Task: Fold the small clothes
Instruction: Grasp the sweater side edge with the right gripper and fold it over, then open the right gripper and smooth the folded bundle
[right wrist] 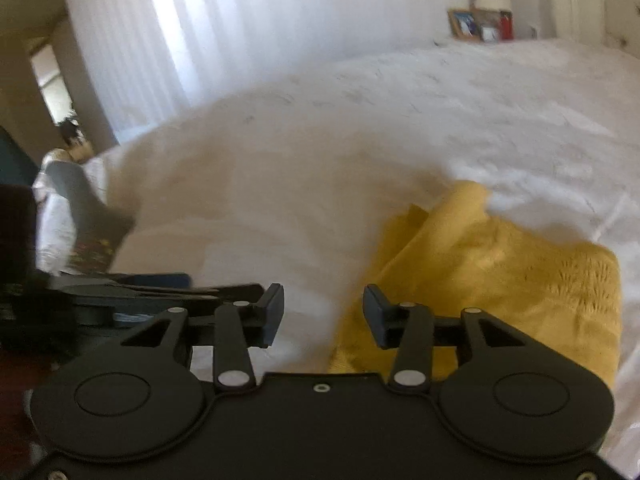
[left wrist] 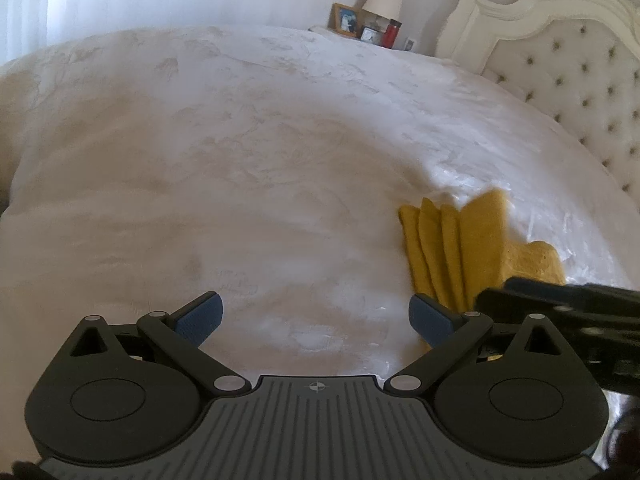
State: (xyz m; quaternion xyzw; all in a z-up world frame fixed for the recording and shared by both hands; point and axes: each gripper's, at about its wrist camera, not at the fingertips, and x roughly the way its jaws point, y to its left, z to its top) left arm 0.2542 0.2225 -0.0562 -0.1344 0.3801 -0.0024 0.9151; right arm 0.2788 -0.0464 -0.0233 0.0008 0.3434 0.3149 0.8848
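Left wrist view: my left gripper (left wrist: 316, 318) gapes empty over the white bedspread (left wrist: 240, 140). My right gripper (right wrist: 323, 316) stands parted, gripping nothing, beside the yellow cloth (right wrist: 500, 264).

Both cameras are sitting low on the grippers, looking forward and down across the white bed (left wrist: 240, 140). The left one is facing the headboard (left wrist: 580, 92) at its upper right. The right one is looking closer at the yellow cloth (right wrist: 500, 272), lower right. Both are showing the cloth and picture frames (left wrist: 345, 19) far back.
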